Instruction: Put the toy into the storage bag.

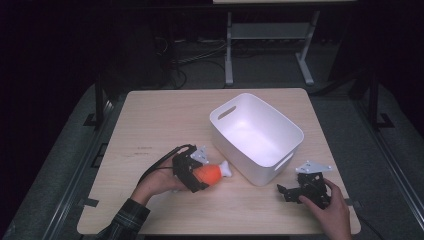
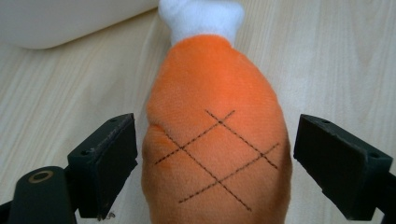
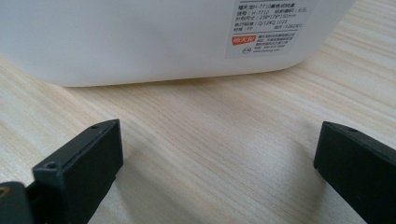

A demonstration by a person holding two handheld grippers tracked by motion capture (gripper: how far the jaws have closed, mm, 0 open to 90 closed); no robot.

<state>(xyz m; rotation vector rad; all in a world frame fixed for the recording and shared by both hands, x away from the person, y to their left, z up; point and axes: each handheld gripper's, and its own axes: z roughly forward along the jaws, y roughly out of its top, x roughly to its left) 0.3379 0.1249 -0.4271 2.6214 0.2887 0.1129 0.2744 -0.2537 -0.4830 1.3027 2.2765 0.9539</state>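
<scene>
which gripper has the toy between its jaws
The left gripper: its open jaws flank the orange plush drumstick. The right gripper has bare table between its jaws.

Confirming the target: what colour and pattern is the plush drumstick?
Orange drumstick with a white bone end and black stitched crosshatch lines; the left gripper view shows it best.

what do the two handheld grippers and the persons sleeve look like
Both the left gripper and the right gripper are black with two blocky jaws, small screw holes in the pads, and a grey three-cornered plate on top. A black cable trails from the left one. The left sleeve is dark plaid.
</scene>
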